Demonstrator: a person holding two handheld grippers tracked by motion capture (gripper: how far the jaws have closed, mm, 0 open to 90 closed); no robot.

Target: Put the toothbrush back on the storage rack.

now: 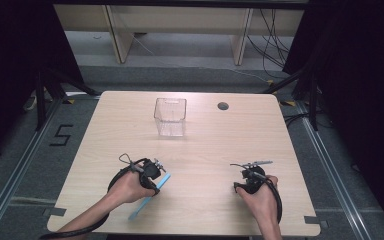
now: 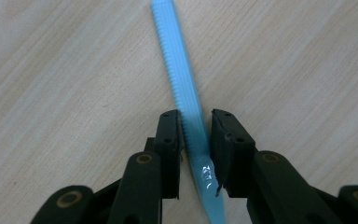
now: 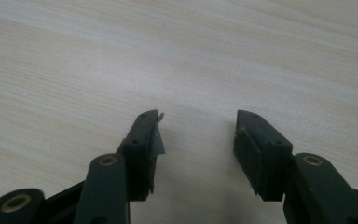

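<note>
Tabletop [image 1: 205, 150]: pale wood-grain board with rounded corners and one small round dark hole [image 1: 223, 106] near its far right part. It bears all the items below.

Clear plastic container [image 1: 170, 116]: square, open-topped, transparent, upright on the far middle of the tabletop, well apart from both hands. Whether anything lies inside it cannot be told from the high view.

Left tool [image 1: 156, 186]: black two-jaw unit held in the person's left hand [image 1: 129, 187], at the near left of the tabletop, with a cable looping off behind it. In the left gripper view [image 2: 195, 135] its jaws stand narrow, one on each side of the strip listed next. The pad on the picture's left lies against the ridged edge. The pad on the picture's right sits just beside the smooth edge, and a thin gap seems to remain there, though the blur leaves that uncertain.

Right tool [image 1: 236, 186]: black two-jaw unit in the person's right hand [image 1: 257, 195], at the near right. In the right gripper view [image 3: 196, 135] the jaws stand wide apart over bare wood, with nothing between them.

Light-blue plastic strip [image 2: 182, 79]: long, flat and narrow, with fine ridges along one edge. It lies flat on the near left of the tabletop [image 1: 150, 196], running diagonally, with its middle passing between the left tool's jaws.
</note>
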